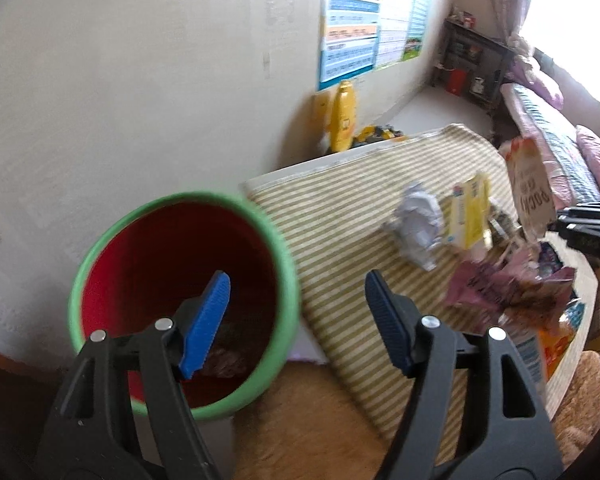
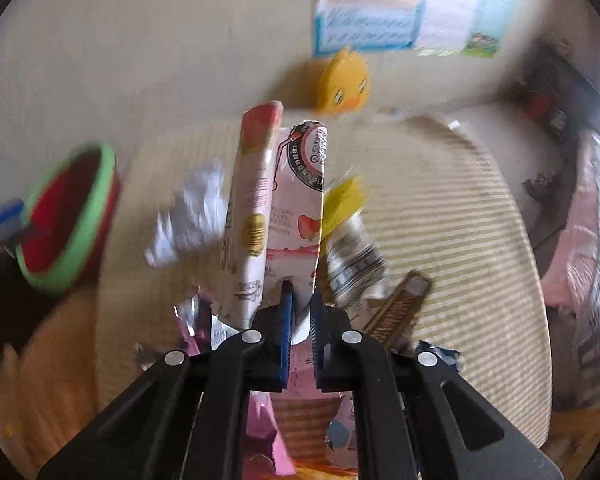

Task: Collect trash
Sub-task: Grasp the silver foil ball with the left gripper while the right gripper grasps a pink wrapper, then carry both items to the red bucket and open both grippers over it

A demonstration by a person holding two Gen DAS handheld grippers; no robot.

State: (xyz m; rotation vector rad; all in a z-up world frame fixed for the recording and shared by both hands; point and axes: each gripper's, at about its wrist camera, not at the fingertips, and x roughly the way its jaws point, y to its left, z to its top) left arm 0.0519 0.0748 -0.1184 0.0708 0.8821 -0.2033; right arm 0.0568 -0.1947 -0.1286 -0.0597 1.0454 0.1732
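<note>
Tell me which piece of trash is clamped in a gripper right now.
The pink strawberry carton, pinched upright in the right gripper. The crumpled white paper and yellow carton lie loose on the striped mat.

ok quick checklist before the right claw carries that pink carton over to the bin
1. Right claw shut on the pink strawberry carton: ok.
2. Carton lifted off the striped mat: cannot tell, the picture is blurred.
3. Red bin with green rim upright, mouth open: ok.
4. Room left in the bin: ok, only a little trash at the bottom.
5. Left claw clear of the bin mouth: not ok, it hangs open and empty over the rim.
</note>
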